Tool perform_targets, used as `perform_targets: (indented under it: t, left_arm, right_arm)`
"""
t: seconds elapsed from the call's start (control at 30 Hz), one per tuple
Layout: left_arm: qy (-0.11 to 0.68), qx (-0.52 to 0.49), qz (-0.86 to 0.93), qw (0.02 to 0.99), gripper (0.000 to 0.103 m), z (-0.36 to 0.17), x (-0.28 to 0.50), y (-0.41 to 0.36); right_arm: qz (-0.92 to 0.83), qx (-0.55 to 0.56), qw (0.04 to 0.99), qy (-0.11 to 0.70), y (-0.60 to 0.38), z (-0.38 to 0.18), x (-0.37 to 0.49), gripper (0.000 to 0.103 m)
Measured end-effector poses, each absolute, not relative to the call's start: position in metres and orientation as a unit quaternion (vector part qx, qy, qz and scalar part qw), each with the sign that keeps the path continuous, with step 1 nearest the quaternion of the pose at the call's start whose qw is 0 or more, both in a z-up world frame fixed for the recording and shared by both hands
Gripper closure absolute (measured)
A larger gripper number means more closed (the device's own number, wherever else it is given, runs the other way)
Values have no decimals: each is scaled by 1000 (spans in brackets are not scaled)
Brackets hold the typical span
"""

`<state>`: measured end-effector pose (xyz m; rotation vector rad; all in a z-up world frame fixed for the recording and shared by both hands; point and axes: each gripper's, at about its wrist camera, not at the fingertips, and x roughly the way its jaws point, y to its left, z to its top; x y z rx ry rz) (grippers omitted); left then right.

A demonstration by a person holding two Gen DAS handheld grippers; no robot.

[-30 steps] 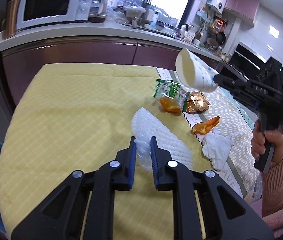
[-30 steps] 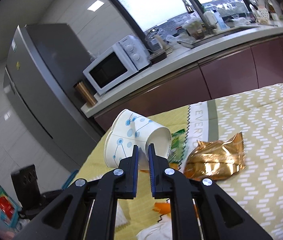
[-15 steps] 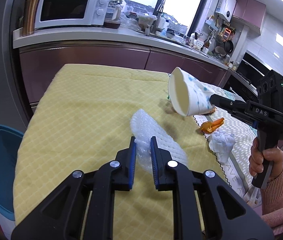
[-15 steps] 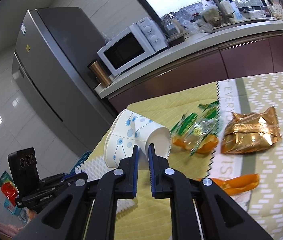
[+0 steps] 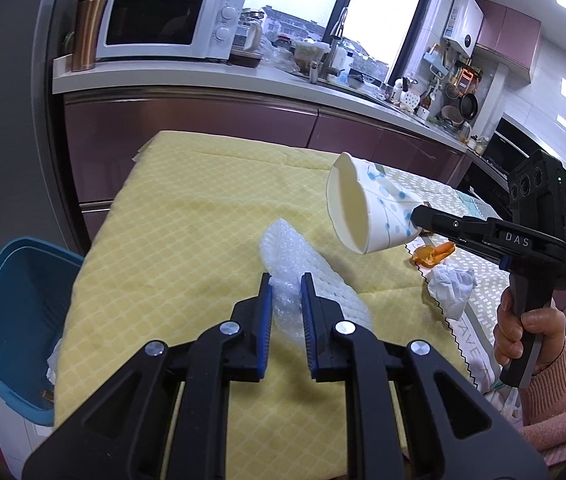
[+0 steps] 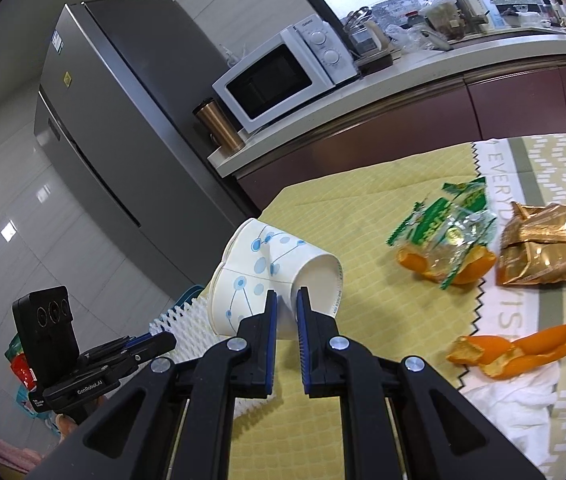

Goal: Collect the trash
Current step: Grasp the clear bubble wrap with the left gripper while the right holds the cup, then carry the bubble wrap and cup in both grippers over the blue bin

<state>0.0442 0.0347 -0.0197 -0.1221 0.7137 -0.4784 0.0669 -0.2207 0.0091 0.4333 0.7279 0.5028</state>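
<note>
- Blue bin (image 5: 7,320), far left, below the table edge: rigid plastic, open top.
- My left gripper (image 5: 286,292) pinches the foam net sleeve (image 5: 303,276), lifted off the yellow quilted cloth (image 5: 187,224). Soft, springy, near weightless; grip any bunched fold.
- My right gripper (image 6: 284,300) is clamped on the paper cup (image 6: 267,276) at its crushed wall. Thin, light, dents easily; rim is stiffest.
- Right: orange peels (image 6: 515,348), foil wrapper (image 6: 547,252), tissue (image 5: 451,286) on the table, all crinkly and light.

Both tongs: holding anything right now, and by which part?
Left tongs pinch the near end of the bubble wrap. Right tongs clamp the paper cup by its base end, mouth facing away.
</note>
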Motion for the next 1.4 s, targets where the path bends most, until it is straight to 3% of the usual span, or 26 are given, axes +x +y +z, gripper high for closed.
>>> perform_targets:
  t: [1.4]
  left_arm:
    - [319,-109,-138,931,89,-4,14,145]
  right_arm:
    - [328,188,846,376,-134,5,84,94]
